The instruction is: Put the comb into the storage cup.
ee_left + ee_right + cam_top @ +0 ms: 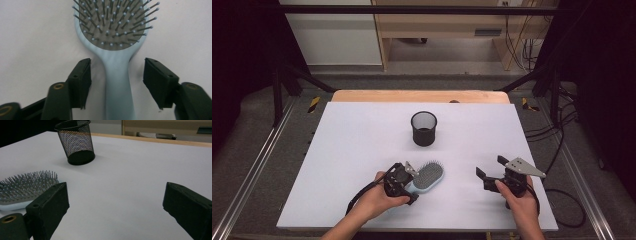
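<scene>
A round black wire-mesh cup (424,128) stands upright on the white tabletop (357,145), near the middle and toward the far side. From the high view the inside looks dark, and I cannot tell if anything is in it. In the right gripper view, light shows through the mesh wall and I see nothing poking out of the top.

A light blue plastic hairbrush with grey pins (426,177) lies flat on the tabletop, pins up, on the near side of the cup and well apart from it. The left claw (117,83) is spread open. The brush handle runs between the two black jaws, with a gap on each side, so the jaws are not touching it. The brush head points away from the claw.

The right claw (491,168) is spread wide open too, with bare tabletop between its jaws. It sits off to the right of the brush, apart from it.

In the left gripper view, the top of the brush head and the end of the handle are cut off. In the right gripper view, the near jaw hides part of the brush.
</scene>
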